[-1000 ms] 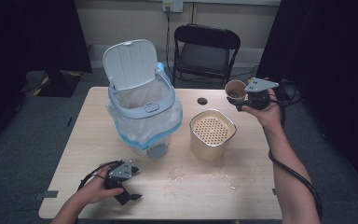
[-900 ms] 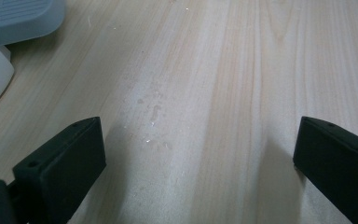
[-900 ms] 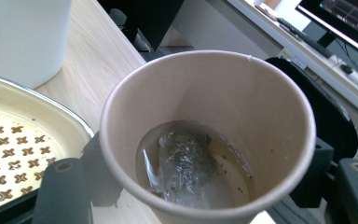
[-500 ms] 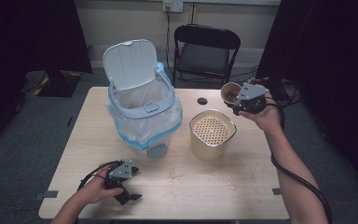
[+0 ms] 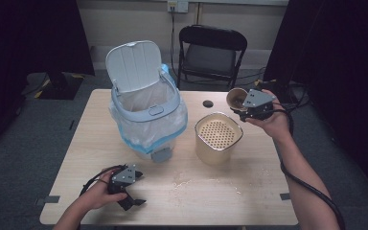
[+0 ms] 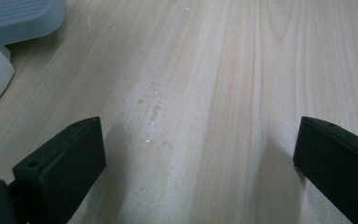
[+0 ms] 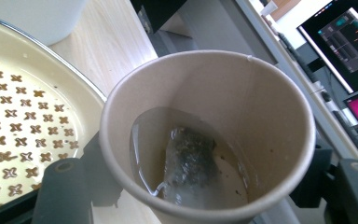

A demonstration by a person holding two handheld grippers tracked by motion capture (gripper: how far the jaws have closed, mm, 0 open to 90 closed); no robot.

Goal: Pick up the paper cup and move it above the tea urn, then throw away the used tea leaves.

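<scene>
The brown paper cup (image 7: 205, 135) with a wet tea bag (image 7: 189, 163) and some liquid hangs tilted beside the cream perforated strainer bin (image 5: 219, 136) — pinched by the right gripper (image 5: 242, 103). Thin-walled and crushable, so grip mid-wall, gently. The left gripper (image 6: 200, 158) rests spread on the wooden table (image 5: 249, 191).

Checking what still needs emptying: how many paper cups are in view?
1. The brown paper cup, holding a wet tea bag and some liquid, sits tilted in the right gripper beside the cream perforated-top container.
</scene>
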